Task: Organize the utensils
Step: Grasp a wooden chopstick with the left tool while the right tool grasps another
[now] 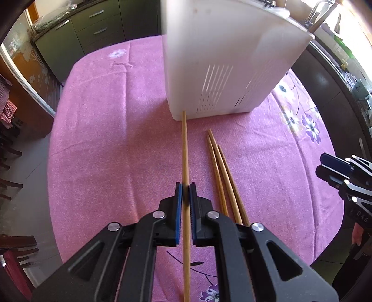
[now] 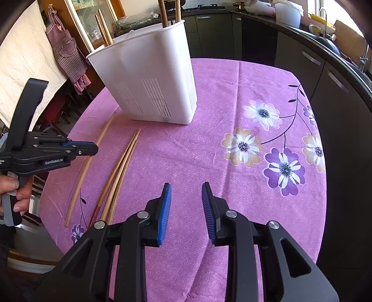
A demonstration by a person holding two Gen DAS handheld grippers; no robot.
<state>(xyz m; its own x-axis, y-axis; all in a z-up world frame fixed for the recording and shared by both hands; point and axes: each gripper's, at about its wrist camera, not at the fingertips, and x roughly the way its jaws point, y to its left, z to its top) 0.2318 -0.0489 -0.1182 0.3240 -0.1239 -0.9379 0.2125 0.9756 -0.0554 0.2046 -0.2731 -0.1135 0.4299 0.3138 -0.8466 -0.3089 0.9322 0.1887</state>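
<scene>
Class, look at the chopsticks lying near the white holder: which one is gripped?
The single chopstick, clamped by the left gripper, apart from the three chopsticks bunched together on the cloth.

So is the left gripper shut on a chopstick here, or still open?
Shut. The left gripper has both blue pads pressed against a single chopstick, which runs between them toward the white utensil holder.

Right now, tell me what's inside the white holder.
Above the white holder's rim, two light chopsticks stick up at its left end and darker wooden handles at the far end. Its opaque walls hide everything lower inside.
</scene>
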